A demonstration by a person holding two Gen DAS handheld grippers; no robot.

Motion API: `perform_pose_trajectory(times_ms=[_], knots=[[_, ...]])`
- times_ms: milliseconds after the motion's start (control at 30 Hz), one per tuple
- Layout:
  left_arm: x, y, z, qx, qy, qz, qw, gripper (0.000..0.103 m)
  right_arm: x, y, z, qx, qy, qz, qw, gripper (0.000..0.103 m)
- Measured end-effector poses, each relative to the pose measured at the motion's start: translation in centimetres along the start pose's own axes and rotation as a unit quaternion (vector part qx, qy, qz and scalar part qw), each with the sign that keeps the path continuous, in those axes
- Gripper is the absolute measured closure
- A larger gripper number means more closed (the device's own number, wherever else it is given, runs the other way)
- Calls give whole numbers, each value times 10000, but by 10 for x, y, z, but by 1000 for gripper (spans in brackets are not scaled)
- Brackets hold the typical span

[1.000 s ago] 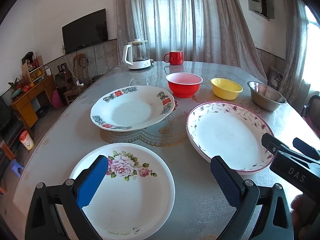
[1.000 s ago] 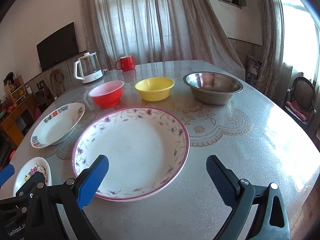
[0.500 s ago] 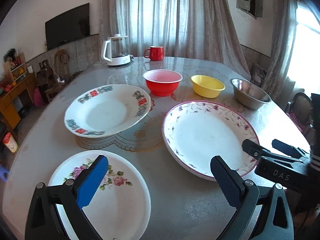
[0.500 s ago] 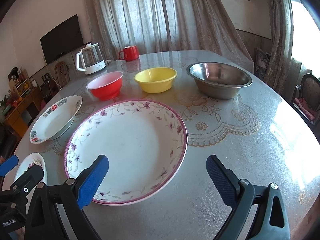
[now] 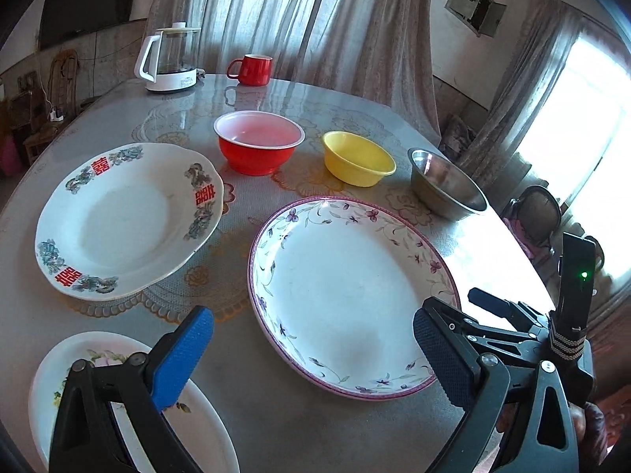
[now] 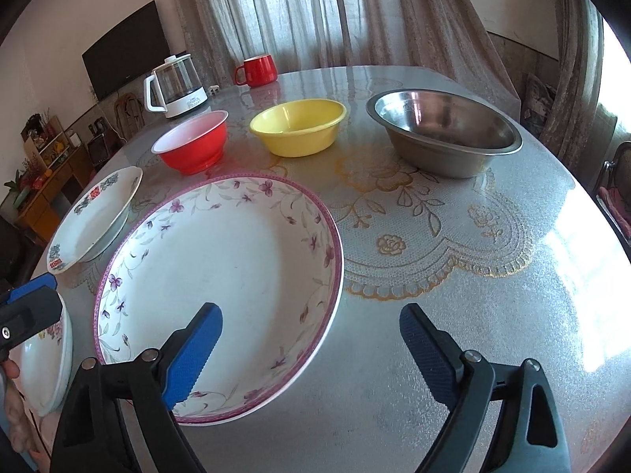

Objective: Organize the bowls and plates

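**Two open grippers over the plates**

Nearest, the left gripper [image 5: 311, 358] hangs wide and empty above the small white rose-printed plate [image 5: 205, 429]. The right gripper [image 6: 311, 349], jaws closing with nothing pressed between them, straddles the near rim of the large purple-flowered plate [image 6: 236, 244]. Left lies the white red-lettered plate [image 5: 118, 220]. Farthest stand red plastic bowl [image 6: 193, 146], yellow plastic bowl [image 6: 297, 126] and steel bowl [image 6: 443, 132].
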State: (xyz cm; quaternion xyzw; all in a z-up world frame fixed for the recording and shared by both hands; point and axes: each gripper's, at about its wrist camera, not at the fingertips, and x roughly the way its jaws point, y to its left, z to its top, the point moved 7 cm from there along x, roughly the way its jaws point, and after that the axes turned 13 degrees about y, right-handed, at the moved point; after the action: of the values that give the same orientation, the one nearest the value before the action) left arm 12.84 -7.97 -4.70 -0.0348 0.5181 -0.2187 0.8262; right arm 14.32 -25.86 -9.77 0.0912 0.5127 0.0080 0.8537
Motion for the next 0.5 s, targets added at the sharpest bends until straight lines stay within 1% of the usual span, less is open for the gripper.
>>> perform_pose_trajectory(times_ms=[100, 133, 200, 233, 267, 367, 433, 500], knots=[[9, 3, 4, 7, 114, 85, 9999, 9, 5, 0, 2, -38, 68, 15, 10000, 17], [11, 2, 5, 20, 145, 133, 9998, 14, 7, -1, 2, -31, 87, 12, 10000, 19], [21, 2, 7, 59, 289, 233, 9993, 18, 9, -2, 3, 29, 102, 30, 9999, 23], [27, 3, 8, 19, 412, 195, 9990, 25, 11, -3, 4, 54, 111, 38, 9999, 28], [32, 4, 8, -43, 538, 151, 9984, 31, 13, -4, 4, 65, 135, 11, 9999, 38], [42, 7, 11, -90, 681, 250, 9973, 33, 16, -6, 5, 14, 169, -186, 9997, 60], [46, 10, 12, -131, 752, 254, 9968, 34, 16, -6, 7, -12, 168, -158, 9997, 66], [48, 12, 14, -114, 793, 300, 9963, 36, 16, -6, 8, -60, 160, -231, 9996, 67]])
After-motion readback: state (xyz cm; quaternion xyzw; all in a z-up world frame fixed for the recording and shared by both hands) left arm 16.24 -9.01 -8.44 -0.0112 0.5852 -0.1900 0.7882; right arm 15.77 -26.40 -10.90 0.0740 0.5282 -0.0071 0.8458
